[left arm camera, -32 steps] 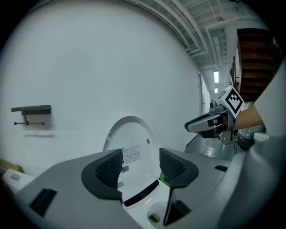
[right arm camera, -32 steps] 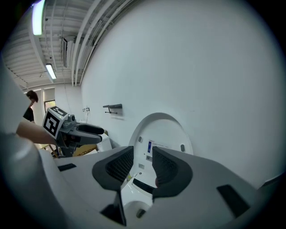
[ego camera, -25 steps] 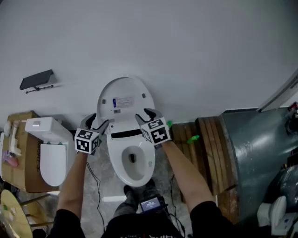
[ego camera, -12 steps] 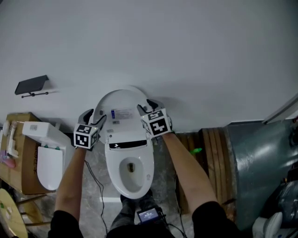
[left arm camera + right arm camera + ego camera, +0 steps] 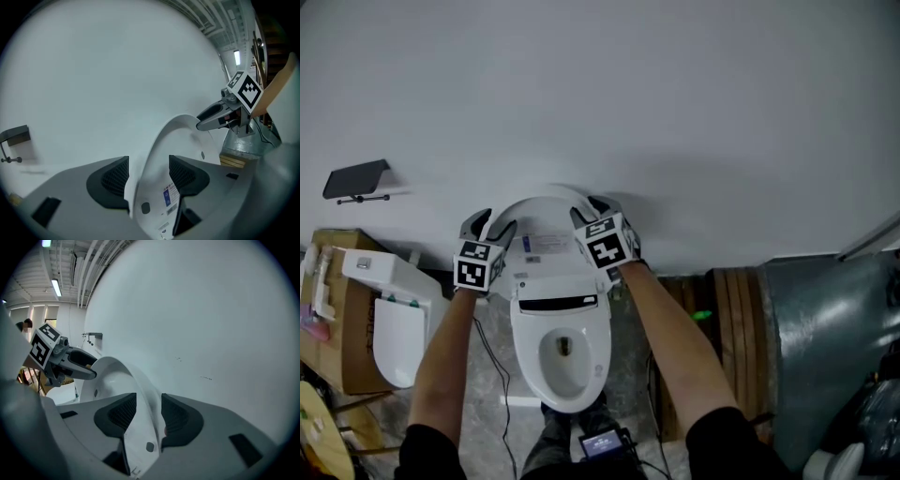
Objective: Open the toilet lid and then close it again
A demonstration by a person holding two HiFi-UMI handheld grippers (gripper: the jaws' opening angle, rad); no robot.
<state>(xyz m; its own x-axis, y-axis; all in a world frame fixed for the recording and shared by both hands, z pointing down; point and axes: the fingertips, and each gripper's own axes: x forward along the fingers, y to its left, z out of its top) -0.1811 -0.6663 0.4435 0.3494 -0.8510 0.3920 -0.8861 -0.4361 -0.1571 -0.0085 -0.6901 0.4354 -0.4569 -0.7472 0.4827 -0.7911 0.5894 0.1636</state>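
Two toilets show in the head view: one toilet against the wall, its single lid raised nearly upright, and a second toilet at left. Two claws hold the lid, the left claw on its left rim and the right claw on its right. Only the gripper views show the rim between each pair of jaws, seemingly pinched.

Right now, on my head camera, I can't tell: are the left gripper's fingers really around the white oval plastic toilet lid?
Observer: Yes. The left gripper view shows the left gripper with the rim of the white oval plastic toilet lid between its dark ribbed fingers.
Operator: And my other one?
Observer: The right gripper is shut on the rim too, one finger each side.
Operator: Anything on the inside?
Observer: A small grey round bumper on the lid's inner face.
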